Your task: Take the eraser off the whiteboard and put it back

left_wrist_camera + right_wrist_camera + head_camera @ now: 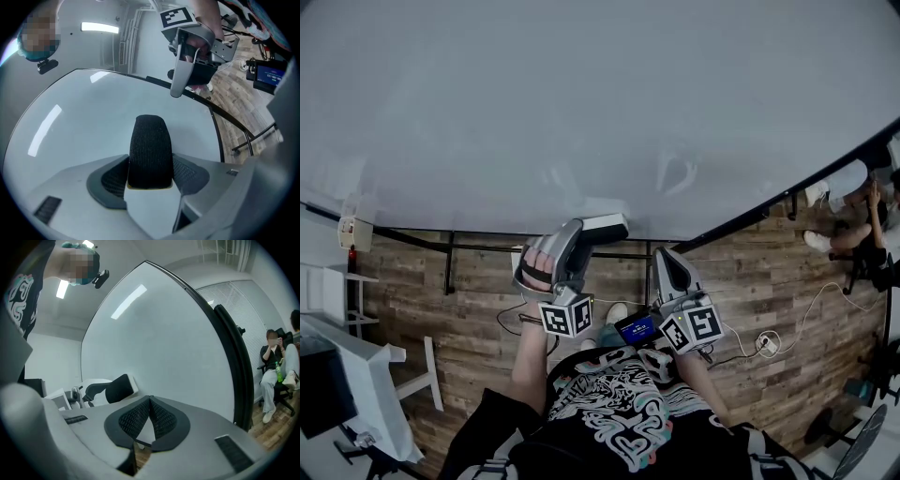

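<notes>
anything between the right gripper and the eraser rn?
Nothing. Between the shut right gripper and the eraser, held by the left gripper, only bare whiteboard shows, in the right gripper view.

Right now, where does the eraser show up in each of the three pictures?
Head view: the eraser is low centre, by the whiteboard's bottom edge, in the left gripper.
Left gripper view: its black face stands dead centre, between the fingers.
Right gripper view: small, at lower left.
Shared landmark: the whiteboard behind it in every view.
</notes>
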A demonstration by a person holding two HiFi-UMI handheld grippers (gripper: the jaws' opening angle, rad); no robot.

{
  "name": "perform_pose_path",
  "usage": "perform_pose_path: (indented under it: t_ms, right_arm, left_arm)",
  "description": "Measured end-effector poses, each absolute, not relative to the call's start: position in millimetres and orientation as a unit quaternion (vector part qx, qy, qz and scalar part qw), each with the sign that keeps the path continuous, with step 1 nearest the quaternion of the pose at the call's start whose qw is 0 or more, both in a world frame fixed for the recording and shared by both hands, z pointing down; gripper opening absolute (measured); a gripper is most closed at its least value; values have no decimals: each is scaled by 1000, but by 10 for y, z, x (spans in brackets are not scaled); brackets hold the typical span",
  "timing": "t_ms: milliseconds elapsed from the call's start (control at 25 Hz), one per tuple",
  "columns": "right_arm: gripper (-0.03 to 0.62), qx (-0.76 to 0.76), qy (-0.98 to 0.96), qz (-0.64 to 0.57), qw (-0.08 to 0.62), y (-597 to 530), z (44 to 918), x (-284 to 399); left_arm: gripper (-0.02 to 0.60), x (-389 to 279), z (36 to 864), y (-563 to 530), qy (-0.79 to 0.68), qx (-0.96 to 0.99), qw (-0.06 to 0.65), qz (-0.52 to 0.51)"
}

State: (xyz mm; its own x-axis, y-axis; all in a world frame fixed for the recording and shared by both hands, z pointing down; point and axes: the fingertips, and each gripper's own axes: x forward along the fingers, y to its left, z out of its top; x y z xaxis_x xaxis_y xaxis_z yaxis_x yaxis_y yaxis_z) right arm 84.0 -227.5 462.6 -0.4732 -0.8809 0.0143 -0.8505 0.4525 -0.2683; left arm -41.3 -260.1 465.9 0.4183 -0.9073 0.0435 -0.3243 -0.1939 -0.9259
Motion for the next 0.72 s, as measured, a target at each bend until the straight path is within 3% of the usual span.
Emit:
perform_pose_path:
  t_ms: [720]
  right_arm:
    - [15,-508,851,-122,60,-2393,4657,878]
  left_arm:
    - [279,-420,4670,-2710,451,-697,460,-315]
